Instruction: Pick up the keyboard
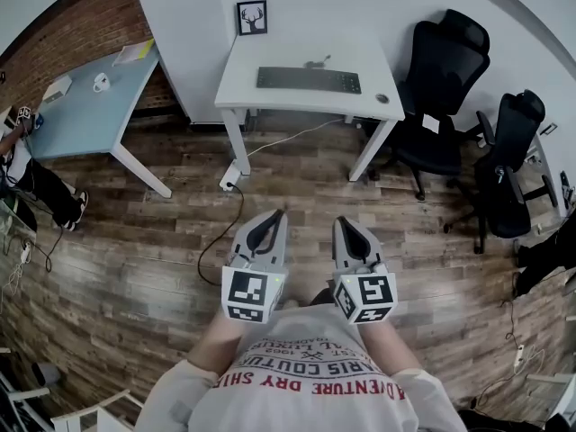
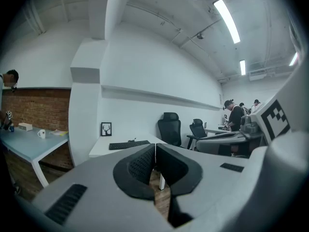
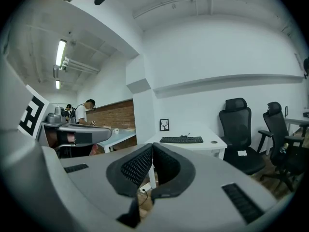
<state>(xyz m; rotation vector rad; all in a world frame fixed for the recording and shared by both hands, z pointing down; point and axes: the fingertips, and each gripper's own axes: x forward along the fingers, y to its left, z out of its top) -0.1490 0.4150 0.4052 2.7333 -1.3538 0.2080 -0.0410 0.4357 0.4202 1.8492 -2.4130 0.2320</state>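
Note:
A black keyboard (image 1: 309,80) lies on a small white desk (image 1: 270,99) against the far wall; it also shows as the keyboard (image 2: 129,144) in the left gripper view and the keyboard (image 3: 182,139) in the right gripper view. My left gripper (image 1: 270,220) and right gripper (image 1: 347,226) are held side by side in front of my chest, well short of the desk, over the wooden floor. Both are shut with nothing between their jaws. The left gripper (image 2: 155,149) and right gripper (image 3: 152,148) point roughly level toward the desk.
A framed deer picture (image 1: 252,17) stands at the desk's back edge. Two black office chairs (image 1: 443,88) stand to the right. A light blue table (image 1: 85,106) with a mug (image 1: 101,83) is at left. A cable (image 1: 223,228) runs across the floor from a power strip.

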